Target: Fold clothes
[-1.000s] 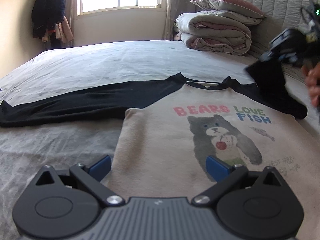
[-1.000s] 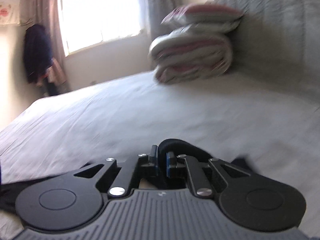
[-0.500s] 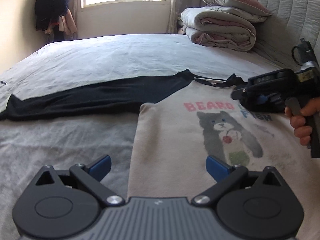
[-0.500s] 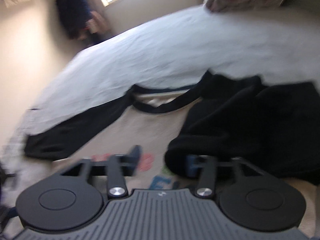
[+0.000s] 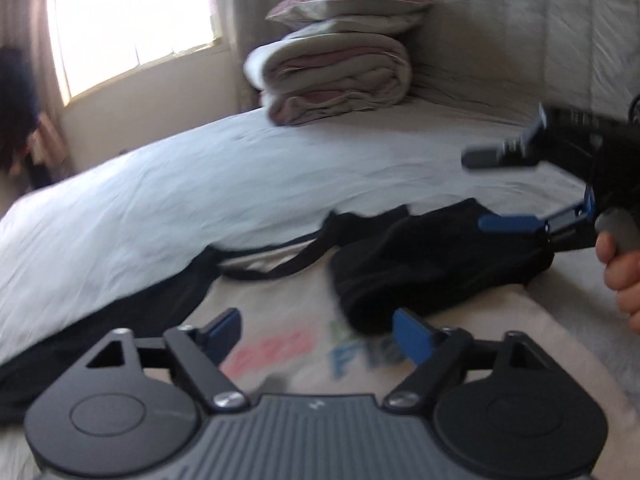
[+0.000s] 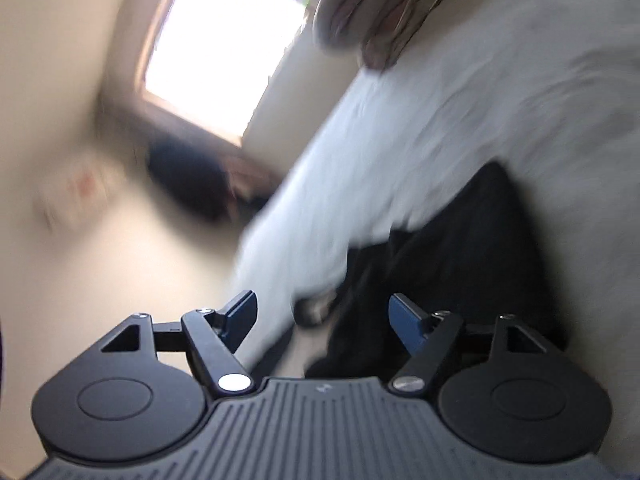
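A beige shirt (image 5: 280,354) with coloured lettering lies flat on the bed. Its right black sleeve (image 5: 432,264) is folded inward over the chest and bunched, while the left black sleeve (image 5: 120,320) stretches out to the left. My left gripper (image 5: 320,336) hovers open over the print with nothing between its blue pads. At the right edge, a hand (image 5: 620,280) holds my right gripper (image 5: 496,192) open just above the folded sleeve. In the blurred, tilted right wrist view, the right gripper (image 6: 324,320) is open and empty, with the black sleeve (image 6: 480,240) beyond it.
A stack of folded quilts topped by a pillow (image 5: 332,84) sits at the head of the bed against the padded headboard (image 5: 520,40). The pale sheet (image 5: 200,184) spreads far to the left. Dark clothes (image 5: 16,100) hang beside the window (image 5: 132,28).
The right gripper carried the right sleeve across the chest, opened and let it go, then swung away tilted. The left gripper moved up the shirt toward the neckline, still open.
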{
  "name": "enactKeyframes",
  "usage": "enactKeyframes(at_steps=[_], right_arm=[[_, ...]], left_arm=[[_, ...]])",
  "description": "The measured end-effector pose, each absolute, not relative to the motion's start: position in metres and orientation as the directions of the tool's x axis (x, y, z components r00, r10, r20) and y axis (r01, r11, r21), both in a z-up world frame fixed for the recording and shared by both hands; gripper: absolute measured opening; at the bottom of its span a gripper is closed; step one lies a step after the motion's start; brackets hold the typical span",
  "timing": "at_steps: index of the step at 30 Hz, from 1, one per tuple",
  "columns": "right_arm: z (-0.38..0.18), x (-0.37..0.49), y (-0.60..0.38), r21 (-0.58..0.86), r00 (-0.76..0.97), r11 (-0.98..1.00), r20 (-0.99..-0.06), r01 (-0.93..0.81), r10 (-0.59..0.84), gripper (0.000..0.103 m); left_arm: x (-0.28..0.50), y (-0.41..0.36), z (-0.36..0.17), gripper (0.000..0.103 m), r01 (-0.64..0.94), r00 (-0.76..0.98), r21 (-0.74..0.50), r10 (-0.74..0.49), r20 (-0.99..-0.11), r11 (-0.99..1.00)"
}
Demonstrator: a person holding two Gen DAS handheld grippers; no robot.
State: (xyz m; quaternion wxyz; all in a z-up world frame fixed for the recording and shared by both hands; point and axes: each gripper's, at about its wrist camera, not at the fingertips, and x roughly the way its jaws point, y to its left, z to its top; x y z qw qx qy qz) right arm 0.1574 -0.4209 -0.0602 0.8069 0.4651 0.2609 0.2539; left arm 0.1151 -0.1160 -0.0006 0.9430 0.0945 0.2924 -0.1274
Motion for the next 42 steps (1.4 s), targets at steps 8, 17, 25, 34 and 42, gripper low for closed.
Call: enactKeyframes(at_steps=[8, 17, 25, 34, 42], right_arm=[[-0.070, 0.158, -0.440, 0.911, 0.822, 0.408, -0.192, -0.053, 0.536, 0.076], [-0.068, 0.155, -0.440, 0.904, 0.836, 0.424, -0.190, -0.055, 0.514, 0.076], [-0.058, 0.156, -0.422, 0.827, 0.832, 0.554, -0.237, -0.099, 0.502, 0.080], [-0.039, 0.154, -0.360, 0.503, 0.785, 0.803, -0.335, -0.319, 0.521, 0.088], [-0.054, 0.158, -0.318, 0.280, 0.741, 0.877, -0.469, -0.392, 0.481, 0.091]], left_arm=[[0.161, -0.178, -0.006, 0.059, 0.333, 0.750, 0.051, -0.231, -0.620, 0.942], [0.189, -0.206, -0.034, 0.046, 0.349, 0.719, 0.079, -0.213, -0.662, 0.934], [0.186, -0.124, -0.013, 0.010, 0.162, 0.770, -0.188, -0.243, -0.589, 0.969], [0.179, -0.020, -0.037, 0.009, -0.003, 0.793, -0.378, -0.228, -0.565, 0.926], [0.181, 0.005, -0.070, 0.043, 0.026, 0.780, -0.546, -0.358, -0.514, 0.838]])
